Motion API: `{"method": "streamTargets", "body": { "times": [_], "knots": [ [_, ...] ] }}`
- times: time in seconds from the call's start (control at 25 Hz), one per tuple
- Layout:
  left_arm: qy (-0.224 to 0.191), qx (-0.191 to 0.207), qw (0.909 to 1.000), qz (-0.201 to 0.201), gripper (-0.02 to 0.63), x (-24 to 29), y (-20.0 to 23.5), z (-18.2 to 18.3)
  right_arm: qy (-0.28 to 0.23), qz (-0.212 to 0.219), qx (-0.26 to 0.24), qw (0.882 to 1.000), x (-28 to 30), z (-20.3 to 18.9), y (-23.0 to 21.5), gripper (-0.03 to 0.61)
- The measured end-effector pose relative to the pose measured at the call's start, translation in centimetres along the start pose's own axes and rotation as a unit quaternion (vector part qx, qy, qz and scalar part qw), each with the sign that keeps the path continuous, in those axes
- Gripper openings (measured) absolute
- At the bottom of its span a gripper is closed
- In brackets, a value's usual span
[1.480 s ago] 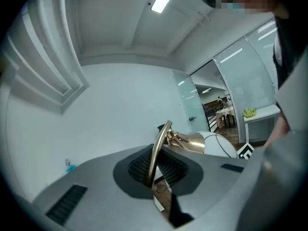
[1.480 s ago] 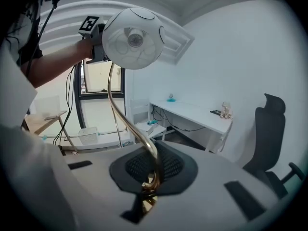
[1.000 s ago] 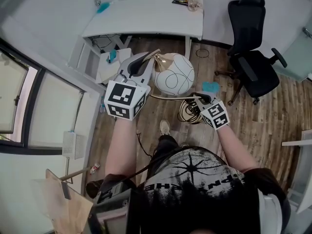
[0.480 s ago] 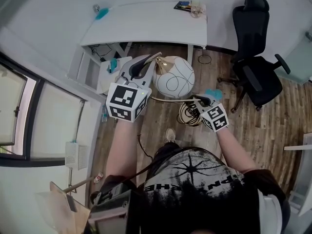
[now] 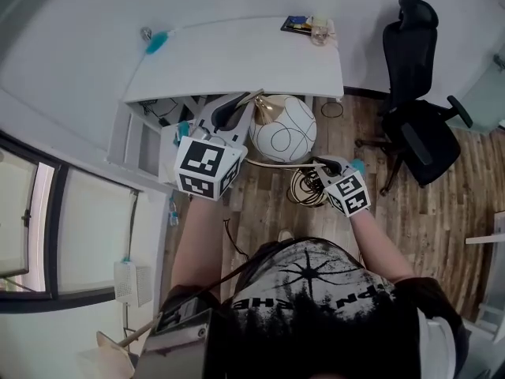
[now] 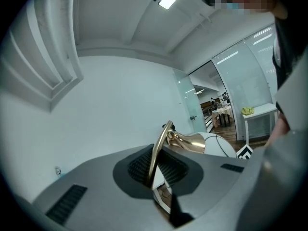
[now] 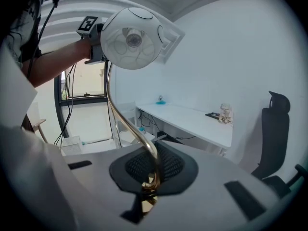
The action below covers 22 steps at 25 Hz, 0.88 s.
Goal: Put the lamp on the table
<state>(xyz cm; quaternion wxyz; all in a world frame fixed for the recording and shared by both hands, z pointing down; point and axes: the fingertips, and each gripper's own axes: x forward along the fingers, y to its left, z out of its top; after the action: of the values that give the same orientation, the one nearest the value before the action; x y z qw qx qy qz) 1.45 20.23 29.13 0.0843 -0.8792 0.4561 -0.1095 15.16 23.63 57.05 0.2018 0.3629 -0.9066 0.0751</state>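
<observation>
Lamp [image 5: 282,129], one; left tongs [image 5: 239,103], right tongs [image 5: 320,163]

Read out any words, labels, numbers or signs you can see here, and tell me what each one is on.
Nothing reads in full.
Person's black shirt: white lettering, upside down and creased, unreadable.
Cube on the left gripper, cube on the right gripper: square patterns only, no words.
Dark item on the table: too small to read.
The lamp: curved black lines, no lettering.

The lamp [image 5: 282,129] hangs before table [image 5: 237,58], chair [image 5: 422,129] right.
</observation>
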Motion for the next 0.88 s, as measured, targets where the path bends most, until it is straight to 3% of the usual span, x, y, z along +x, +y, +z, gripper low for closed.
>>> {"method": "streamTargets", "body": {
  "times": [0.2,0.44,0.88],
  "knots": [
    [-0.008,0.007,0.9998,-0.018,0.026,1.2,1.6,-1.0,-0.008,-0.019,0.004,1.000,2.4,0.2,-0.6,0.018],
    [-0.017,-0.013,0.9990,-0.039,0.029,2.5,5.9,-2.2,0.002,-0.036,0.001,0.999,6.1,2.0,-1.6,0.018],
    [-0.013,-0.030,0.9992,-0.025,0.029,3.6,10.0,-4.2,0.015,-0.021,-0.005,1.000,10.0,3.0,-2.1,0.018]
  ]
}}
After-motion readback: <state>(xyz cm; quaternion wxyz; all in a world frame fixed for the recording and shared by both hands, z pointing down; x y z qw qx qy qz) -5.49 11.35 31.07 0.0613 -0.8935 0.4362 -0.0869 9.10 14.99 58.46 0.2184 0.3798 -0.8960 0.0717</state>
